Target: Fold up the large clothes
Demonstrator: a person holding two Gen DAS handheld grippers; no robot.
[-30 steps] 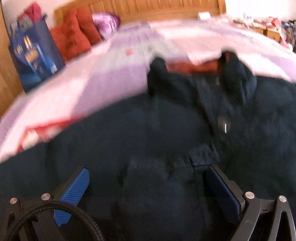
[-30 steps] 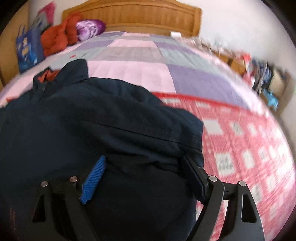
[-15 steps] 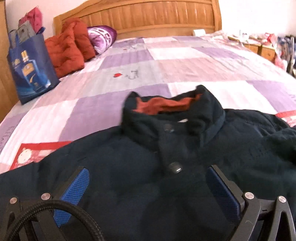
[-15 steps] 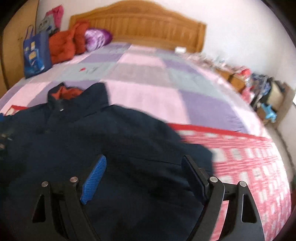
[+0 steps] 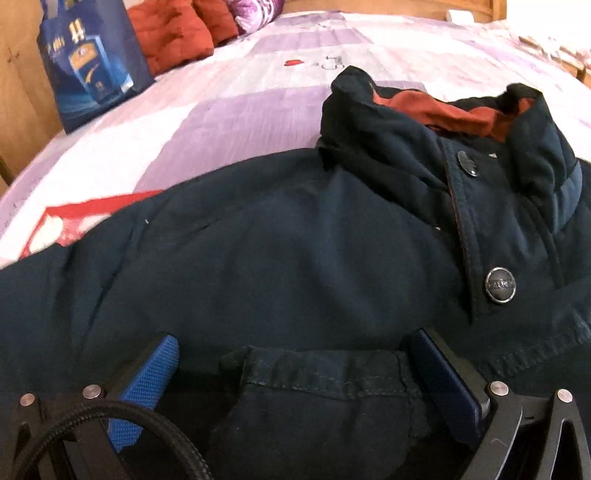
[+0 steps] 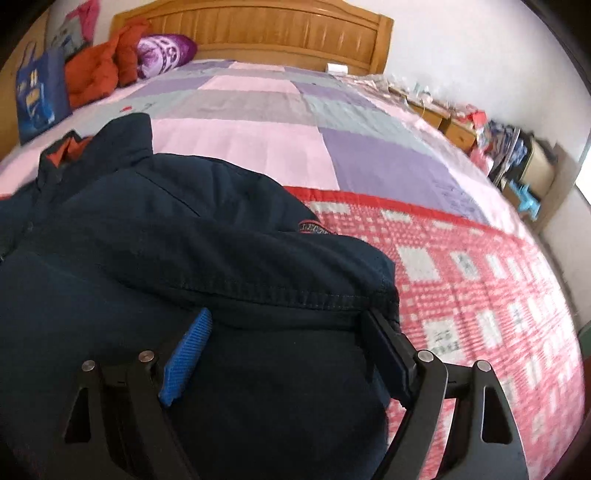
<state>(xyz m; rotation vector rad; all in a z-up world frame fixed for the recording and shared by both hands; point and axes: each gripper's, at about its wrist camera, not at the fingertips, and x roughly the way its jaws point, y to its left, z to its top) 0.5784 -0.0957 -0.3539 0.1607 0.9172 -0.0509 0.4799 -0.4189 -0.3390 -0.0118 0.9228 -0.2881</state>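
A dark navy jacket (image 5: pixel 295 258) lies front up on the bed, buttoned, with a rust lining showing at its collar (image 5: pixel 443 107). My left gripper (image 5: pixel 293 338) hovers low over the chest, open wide. A sleeve cuff (image 5: pixel 321 369) lies between its blue pads with a gap on the left side. In the right wrist view the jacket (image 6: pixel 184 240) fills the left half. My right gripper (image 6: pixel 287 314) is open wide, straddling a stitched cuff edge (image 6: pixel 295 291) at the jacket's right side. The pads do not visibly squeeze the fabric.
The jacket rests on a patchwork quilt (image 5: pixel 221 110), purple and pink, with a red chequered part (image 6: pixel 480 277) on the right. A blue bag (image 6: pixel 37 92), orange bedding (image 6: pixel 99 70) and a purple pillow (image 6: pixel 166 51) sit by the headboard (image 6: pixel 277 33). Cluttered cabinets (image 6: pixel 458 125) line the right wall.
Half a second ago both cameras stood farther back from the jacket; both have come down close again, each with a cuff between its fingers. The jaws' width looks the same.
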